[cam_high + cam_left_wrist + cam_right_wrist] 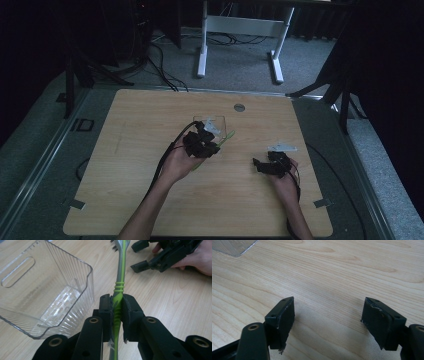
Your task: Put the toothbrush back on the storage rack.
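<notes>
A green and grey toothbrush (119, 282) is clamped by its handle in my left gripper (116, 307), whose black pads press on both sides of it. The brush head points away toward the other hand. In the high view the toothbrush (226, 137) sticks out to the right of the left gripper (202, 142), just in front of a clear plastic bin (212, 121). The ribbed clear plastic bin (50, 287) stands empty to the left of the jaws. My right gripper (328, 320) rests open above bare wood; the right gripper (270, 165) is at the table's right.
The wooden table (150, 190) has a round grey cable grommet (239, 107) near its far edge. Beyond the table stand white desk legs (202, 50) and cables on grey carpet. The other hand with its open gripper (160, 257) lies past the brush head.
</notes>
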A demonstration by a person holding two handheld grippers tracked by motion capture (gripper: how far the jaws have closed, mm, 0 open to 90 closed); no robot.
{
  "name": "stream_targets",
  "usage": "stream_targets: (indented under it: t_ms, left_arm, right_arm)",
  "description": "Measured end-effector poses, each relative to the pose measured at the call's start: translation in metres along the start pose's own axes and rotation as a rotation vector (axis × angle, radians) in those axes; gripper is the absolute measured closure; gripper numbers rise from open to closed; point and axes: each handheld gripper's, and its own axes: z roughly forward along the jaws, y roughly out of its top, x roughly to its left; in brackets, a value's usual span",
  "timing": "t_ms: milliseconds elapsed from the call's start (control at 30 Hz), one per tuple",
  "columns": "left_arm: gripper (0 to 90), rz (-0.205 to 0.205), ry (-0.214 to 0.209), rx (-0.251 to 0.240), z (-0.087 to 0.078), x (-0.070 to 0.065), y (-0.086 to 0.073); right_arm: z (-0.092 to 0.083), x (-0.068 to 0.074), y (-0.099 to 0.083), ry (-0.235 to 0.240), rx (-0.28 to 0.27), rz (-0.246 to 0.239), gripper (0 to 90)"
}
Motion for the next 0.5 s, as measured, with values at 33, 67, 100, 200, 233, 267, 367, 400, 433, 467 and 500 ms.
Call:
stream_targets:
  t_ms: [33,67,100,200,233,267,367,400,433,467,500]
  left_arm:
    - [79.1,-0.002,0.001,-0.004,-0.0005,0.0002,0.0000]
    - [79.1,-0.002,0.001,-0.004,-0.0005,0.0002,0.0000]
    - [79.1,-0.007,0.001,-0.013,-0.0017,0.0007,0.0000]
    - [79.1,-0.009,0.006,-0.018,-0.0035,0.0014,0.0000]
    - [79.1,-0.012,0.007,-0.025,-0.0047,0.0021,-0.0001]
    - [79.1,-0.012,0.009,-0.027,-0.0053,0.0025,-0.0002]
    - [79.1,-0.020,0.003,-0.033,-0.0061,0.0034,-0.0004]
    - [79.1,-0.020,0.003,-0.033,-0.0061,0.0034,-0.0004]
    - [79.0,-0.019,0.005,-0.035,-0.0065,0.0038,-0.0005]
    - [79.1,-0.018,0.007,-0.037,-0.0069,0.0040,-0.0005]
    - [79.1,-0.018,0.007,-0.037,-0.0069,0.0040,-0.0005]
  right_arm:
    - [0.0000,0.0000,0.0000,0.000,0.000,0.000,26.3]
    - [0.0000,0.0000,0.0000,0.000,0.000,0.000,26.3]
    - [0.0000,0.0000,0.0000,0.000,0.000,0.000,26.3]
    - [0.0000,0.0000,0.0000,0.000,0.000,0.000,26.3]
    - [0.0000,0.0000,0.0000,0.000,0.000,0.001,26.3]
    - [0.0000,0.0001,0.0000,0.000,0.000,0.001,26.3]
    - [0.0000,0.0001,0.0000,0.000,0.000,0.001,26.3]
    - [0.0000,0.0000,0.0000,0.000,0.000,0.001,26.3]
    - [0.0000,0.0001,0.0000,0.000,0.000,0.001,26.3]
    - [0.0000,0.0001,0.0000,0.000,0.000,0.001,26.3]
    - [0.0000,0.0001,0.0000,0.000,0.000,0.001,26.3]
